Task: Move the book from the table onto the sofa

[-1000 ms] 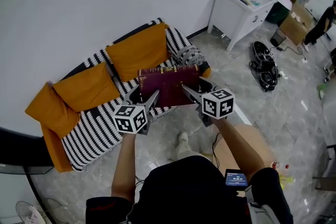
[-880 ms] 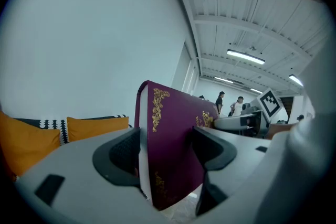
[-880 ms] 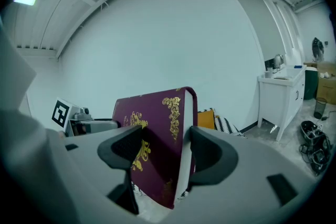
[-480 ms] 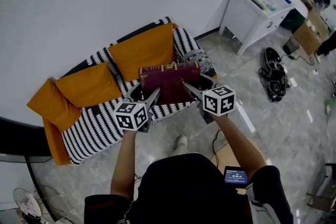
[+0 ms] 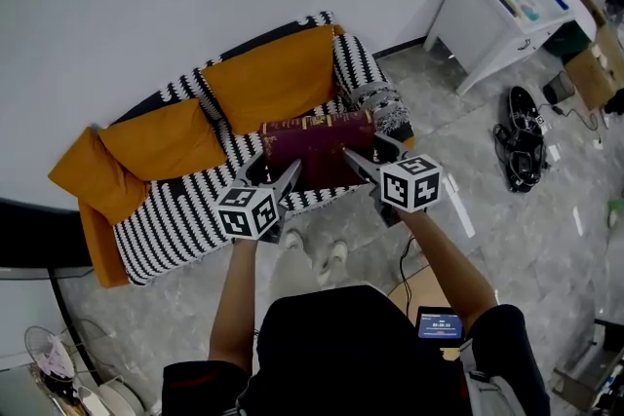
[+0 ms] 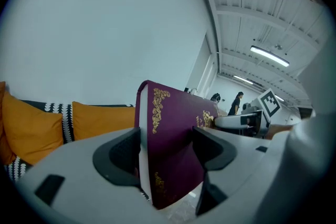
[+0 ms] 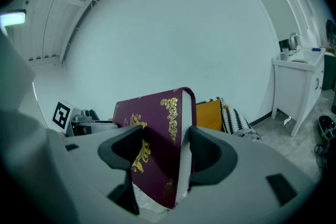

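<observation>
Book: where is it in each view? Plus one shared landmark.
Head view: book at centre, gripped between left tongs and right tongs, over the sofa.
Left gripper view: book at centre, clamped between the jaws.
Right gripper view: book at centre, clamped between the jaws.
Shared landmark: orange cushions.

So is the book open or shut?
Shut. The book has its purple covers together, and the left tool and right tool each squeeze one end.

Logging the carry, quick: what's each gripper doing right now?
Left gripper: shut on the book.
Right gripper: shut on the book.
</observation>
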Available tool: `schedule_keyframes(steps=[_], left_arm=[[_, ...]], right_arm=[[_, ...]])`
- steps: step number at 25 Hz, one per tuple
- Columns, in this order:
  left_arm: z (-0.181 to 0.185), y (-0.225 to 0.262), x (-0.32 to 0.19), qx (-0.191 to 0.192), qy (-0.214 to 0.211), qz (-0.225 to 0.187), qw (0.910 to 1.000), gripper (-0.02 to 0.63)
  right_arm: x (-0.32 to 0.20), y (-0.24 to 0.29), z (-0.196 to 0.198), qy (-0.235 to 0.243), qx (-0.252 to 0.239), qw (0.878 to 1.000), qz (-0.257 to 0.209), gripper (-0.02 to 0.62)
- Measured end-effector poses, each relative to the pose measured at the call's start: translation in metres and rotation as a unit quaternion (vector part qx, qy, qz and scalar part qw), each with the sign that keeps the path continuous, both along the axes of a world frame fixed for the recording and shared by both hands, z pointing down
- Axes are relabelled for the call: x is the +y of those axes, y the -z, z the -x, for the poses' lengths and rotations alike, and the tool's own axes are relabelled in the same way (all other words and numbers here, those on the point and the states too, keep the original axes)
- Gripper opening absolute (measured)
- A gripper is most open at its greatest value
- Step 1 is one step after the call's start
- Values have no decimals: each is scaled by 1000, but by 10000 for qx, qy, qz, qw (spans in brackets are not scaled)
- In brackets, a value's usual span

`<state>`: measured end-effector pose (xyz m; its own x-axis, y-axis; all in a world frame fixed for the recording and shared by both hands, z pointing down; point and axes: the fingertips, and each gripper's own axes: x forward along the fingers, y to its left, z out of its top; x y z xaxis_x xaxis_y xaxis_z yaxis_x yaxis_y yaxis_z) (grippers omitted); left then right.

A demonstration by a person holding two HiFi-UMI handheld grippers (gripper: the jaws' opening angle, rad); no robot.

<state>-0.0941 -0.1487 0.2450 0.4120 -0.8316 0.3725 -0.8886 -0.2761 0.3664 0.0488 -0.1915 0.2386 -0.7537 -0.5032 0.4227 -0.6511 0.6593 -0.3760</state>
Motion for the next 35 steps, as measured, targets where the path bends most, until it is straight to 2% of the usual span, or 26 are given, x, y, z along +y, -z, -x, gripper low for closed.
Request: schedule_keyframes(steps=[4, 9, 19, 27, 35], left_arm=[[12, -19, -21, 37, 21, 166, 9999, 319], [33, -42, -56, 160, 29, 289, 9994, 319], [72, -106, -114, 357, -83, 732, 9966, 320], [97, -162, -143, 443, -186, 1054, 9933, 319], [114, -216, -148, 478, -341, 1366, 9889, 319]], right_arm=[[-21, -21, 12, -37, -40, 9997, 254, 293], [-57, -40, 31, -175, -38, 9992, 344, 293], [-113, -101, 71, -352, 183, 9962, 775, 291], [-139, -156, 94, -491, 239, 9926, 1083, 291], [-142, -211, 110, -580, 321, 9875, 1433, 290]])
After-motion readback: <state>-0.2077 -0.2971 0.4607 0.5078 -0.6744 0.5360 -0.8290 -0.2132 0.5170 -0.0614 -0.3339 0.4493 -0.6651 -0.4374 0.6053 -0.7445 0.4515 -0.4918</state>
